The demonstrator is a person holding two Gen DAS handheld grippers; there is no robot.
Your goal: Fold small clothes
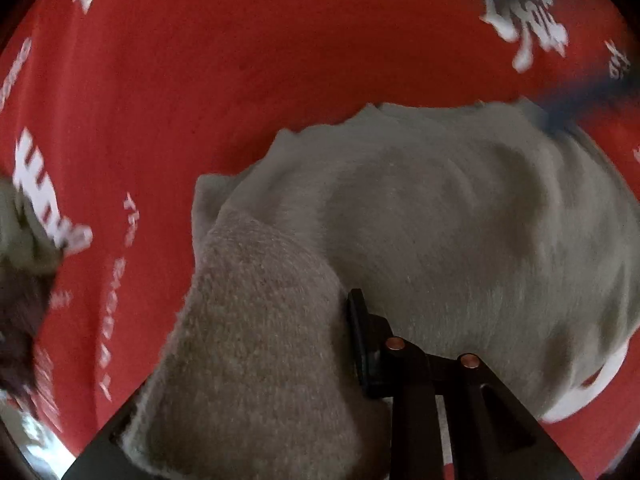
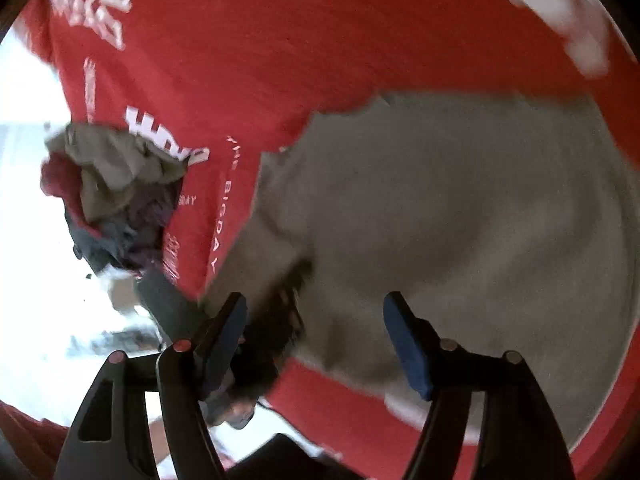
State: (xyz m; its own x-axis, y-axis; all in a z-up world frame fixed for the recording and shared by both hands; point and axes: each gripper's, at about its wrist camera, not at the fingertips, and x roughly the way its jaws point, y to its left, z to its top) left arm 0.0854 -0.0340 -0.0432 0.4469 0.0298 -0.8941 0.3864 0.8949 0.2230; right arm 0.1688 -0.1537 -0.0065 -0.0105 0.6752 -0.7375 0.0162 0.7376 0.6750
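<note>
A grey knit garment (image 1: 440, 220) lies spread on a red cloth (image 1: 200, 80) with white print. My left gripper (image 1: 280, 320) is shut on the garment's near edge. The lifted flap (image 1: 248, 320) drapes over one finger and hides it, and the other black finger (image 1: 360, 332) presses against the fabric. In the right wrist view the same grey garment (image 2: 460, 220) lies below my right gripper (image 2: 316, 304). That gripper is open, with its blue pads (image 2: 404, 344) wide apart and not gripping the cloth. A dark blurred shape (image 2: 280, 320) sits by its left finger.
A crumpled pile of other small clothes (image 2: 112, 184) in olive, red and dark colours sits at the red cloth's (image 2: 320, 40) left edge, also glimpsed as clothes pile (image 1: 20, 248). Beyond that edge is bright floor (image 2: 28, 240). A white band (image 1: 592, 384) borders the garment.
</note>
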